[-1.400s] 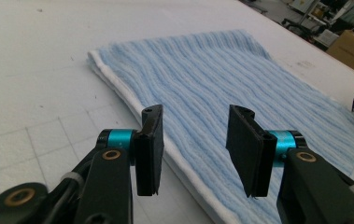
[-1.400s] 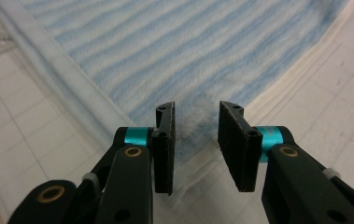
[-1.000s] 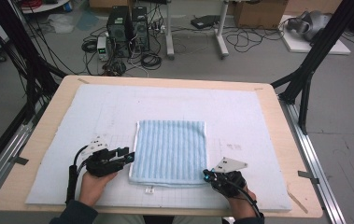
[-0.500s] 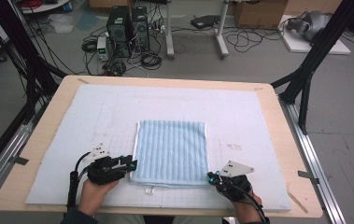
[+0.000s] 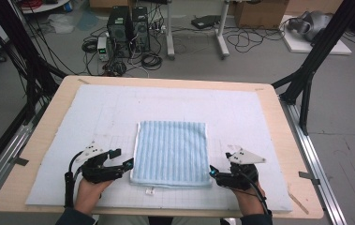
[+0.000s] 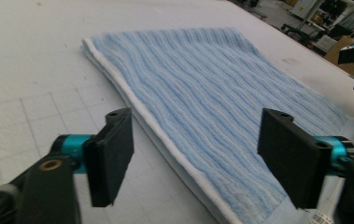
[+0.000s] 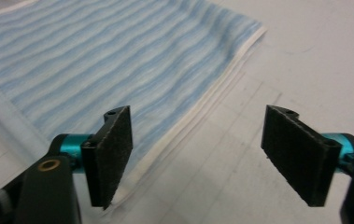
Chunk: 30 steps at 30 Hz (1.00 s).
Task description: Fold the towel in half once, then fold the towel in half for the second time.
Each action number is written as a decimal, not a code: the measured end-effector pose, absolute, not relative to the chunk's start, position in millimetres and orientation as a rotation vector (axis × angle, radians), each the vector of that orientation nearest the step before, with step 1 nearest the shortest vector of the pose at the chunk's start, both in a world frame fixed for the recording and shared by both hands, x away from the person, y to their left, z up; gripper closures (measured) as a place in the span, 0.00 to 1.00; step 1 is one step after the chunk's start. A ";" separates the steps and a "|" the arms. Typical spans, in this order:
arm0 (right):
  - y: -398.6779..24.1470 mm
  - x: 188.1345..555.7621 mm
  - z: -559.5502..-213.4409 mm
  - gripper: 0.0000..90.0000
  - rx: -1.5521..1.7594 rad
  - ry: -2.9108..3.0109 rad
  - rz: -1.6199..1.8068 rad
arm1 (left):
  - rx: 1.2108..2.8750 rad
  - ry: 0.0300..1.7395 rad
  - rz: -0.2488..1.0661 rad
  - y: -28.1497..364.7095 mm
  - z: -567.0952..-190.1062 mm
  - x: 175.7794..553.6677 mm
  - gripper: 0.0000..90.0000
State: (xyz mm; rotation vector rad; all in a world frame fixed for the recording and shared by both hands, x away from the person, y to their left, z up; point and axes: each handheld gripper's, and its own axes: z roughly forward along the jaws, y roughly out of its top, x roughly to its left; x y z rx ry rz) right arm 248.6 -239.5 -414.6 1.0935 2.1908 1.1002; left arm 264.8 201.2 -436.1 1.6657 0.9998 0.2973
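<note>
At the centre of the high view, a folded blue striped towel lies flat on the white mat. Left gripper and right gripper flank its lower corners, their jaws having just opened wide, gripping nothing.

Both my hands low at near edge — left gripper jaws just opened wide, nothing pinched; right gripper same, jaws just parted — pads empty.
</note>
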 end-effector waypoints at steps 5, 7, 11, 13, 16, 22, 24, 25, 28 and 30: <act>-244.6 256.8 -407.7 0.21 1.119 2.165 1.086 | 1.659 1.005 0.303 203.7 -432.7 267.8 0.26; -246.4 259.1 -407.6 0.19 1.123 2.164 1.084 | 1.668 1.001 0.309 203.3 -433.0 267.7 0.26; -249.3 260.3 -408.1 0.15 1.143 2.153 1.096 | 1.668 0.991 0.307 202.0 -432.1 266.1 0.27; -250.3 260.4 -407.6 0.14 1.136 2.158 1.102 | 1.666 0.990 0.308 200.9 -430.8 267.7 0.27; -251.2 262.9 -406.4 0.13 1.126 2.176 1.118 | 1.659 0.991 0.315 199.6 -427.5 272.0 0.27; -246.8 276.4 -403.6 0.13 1.133 2.202 1.140 | 1.649 0.974 0.326 199.1 -415.8 285.4 0.25; -244.7 281.8 -401.1 0.13 1.134 2.199 1.144 | 1.636 0.969 0.328 199.2 -412.3 291.5 0.25; -244.1 284.6 -399.7 0.13 1.137 2.196 1.146 | 1.648 0.966 0.328 199.5 -410.3 295.1 0.25; -242.8 294.9 -395.7 0.13 1.154 2.193 1.150 | 1.647 0.958 0.338 197.4 -404.2 304.3 0.23; -242.2 302.0 -393.5 0.13 1.164 2.197 1.156 | 1.659 0.947 0.343 196.0 -400.6 309.8 0.23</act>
